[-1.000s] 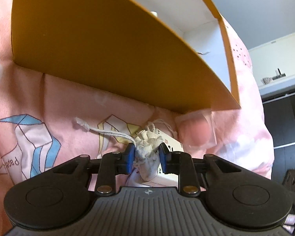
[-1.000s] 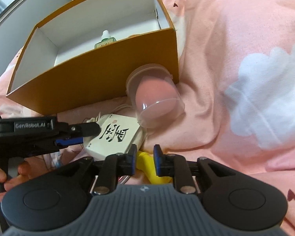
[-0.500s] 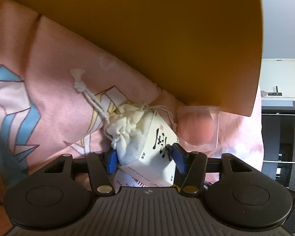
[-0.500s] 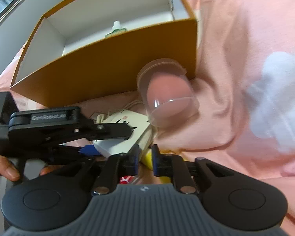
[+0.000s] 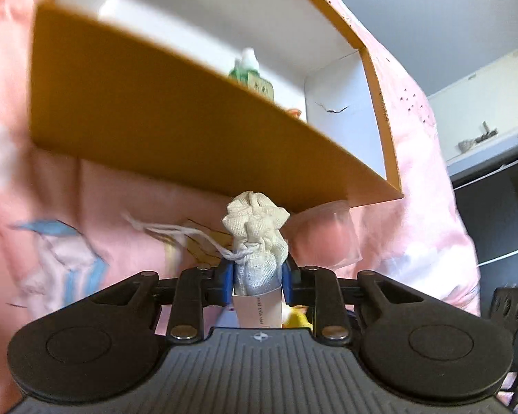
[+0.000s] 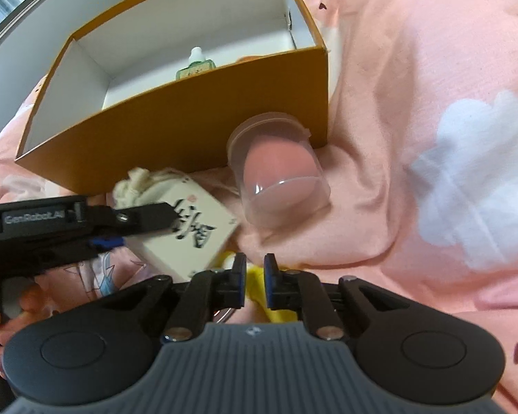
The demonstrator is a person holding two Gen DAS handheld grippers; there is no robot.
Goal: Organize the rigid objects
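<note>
Now your left gripper has its jaws closing tight on the little cloth bag and its white box, lifted off the bed just beside the orange box, so next carry them up over the wall and drop them in, while your right gripper waits nearly closed and empty.

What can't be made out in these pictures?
- Right wrist view: yellow thing, mostly hidden behind the right gripper; some shows between its opening jaws.
- Left wrist view: orange item inside the cardboard box, hidden by its near wall.
- Both views: bottle label, too small.
</note>
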